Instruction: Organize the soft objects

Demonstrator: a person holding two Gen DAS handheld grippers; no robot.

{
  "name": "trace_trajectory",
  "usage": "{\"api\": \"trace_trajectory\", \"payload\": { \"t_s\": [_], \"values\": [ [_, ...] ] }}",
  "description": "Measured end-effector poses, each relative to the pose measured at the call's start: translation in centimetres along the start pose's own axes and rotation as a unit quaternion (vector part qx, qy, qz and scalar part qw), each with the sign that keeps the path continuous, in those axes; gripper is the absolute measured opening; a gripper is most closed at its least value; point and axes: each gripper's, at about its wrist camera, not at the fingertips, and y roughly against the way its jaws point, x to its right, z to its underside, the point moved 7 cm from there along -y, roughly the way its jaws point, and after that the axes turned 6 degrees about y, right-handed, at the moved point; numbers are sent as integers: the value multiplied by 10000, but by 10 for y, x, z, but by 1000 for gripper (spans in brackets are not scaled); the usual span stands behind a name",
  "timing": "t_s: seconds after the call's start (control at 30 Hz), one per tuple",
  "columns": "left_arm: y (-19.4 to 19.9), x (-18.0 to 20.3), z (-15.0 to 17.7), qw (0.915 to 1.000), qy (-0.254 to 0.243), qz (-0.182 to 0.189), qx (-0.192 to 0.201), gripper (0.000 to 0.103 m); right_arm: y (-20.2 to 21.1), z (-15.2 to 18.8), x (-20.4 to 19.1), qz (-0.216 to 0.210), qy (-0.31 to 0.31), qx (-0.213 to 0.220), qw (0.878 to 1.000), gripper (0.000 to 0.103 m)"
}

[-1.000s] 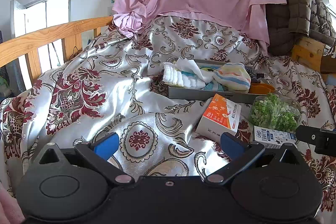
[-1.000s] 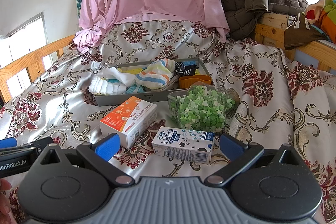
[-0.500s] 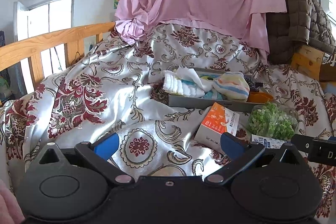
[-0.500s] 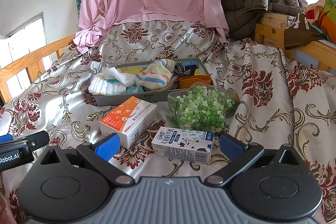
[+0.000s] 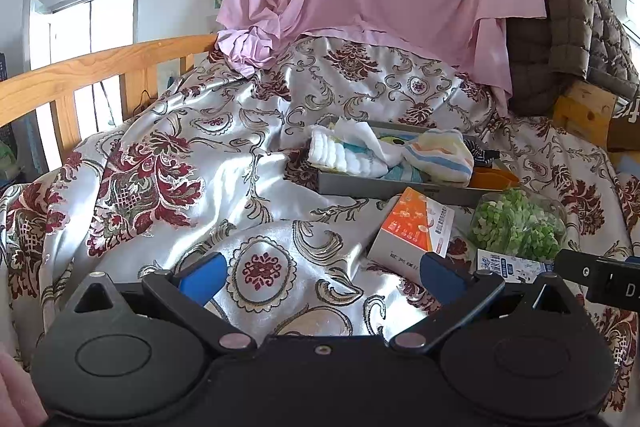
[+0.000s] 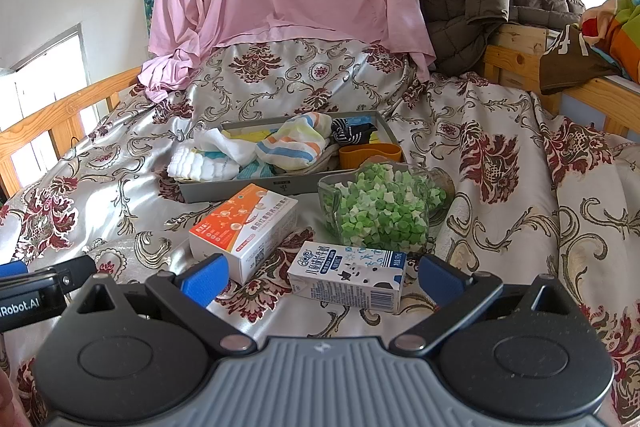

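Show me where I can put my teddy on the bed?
Left of the gray tray and orange box, toward the wooden rail, the bedspread is bare. It's crowded around the glass jar and milk carton.

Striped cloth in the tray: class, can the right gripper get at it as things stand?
Probably yes. The right gripper is open, and the striped cloth lies uncovered atop the tray, but a milk carton and box lie between, so reach over them.

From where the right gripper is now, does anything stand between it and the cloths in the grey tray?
Yes. The milk carton lies directly before the right gripper, whose jaws are open. Behind it stand the orange box and the glass jar, both in front of the grey tray holding the cloths.
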Motion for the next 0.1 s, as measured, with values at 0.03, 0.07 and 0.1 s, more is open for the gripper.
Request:
{"api": "trace_trajectory", "payload": {
  "t_s": [0.03,0.07,0.1],
  "values": [
    [0,-1,0,10000,7,-15,-4,102,0,0,0,1,0,0,10000,103],
    [0,-1,0,10000,12,-27,-9,102,0,0,0,0,0,-1,10000,103],
    [-1,-1,0,10000,15,-33,-19,102,0,0,0,0,0,-2,10000,103]
  ]
}}
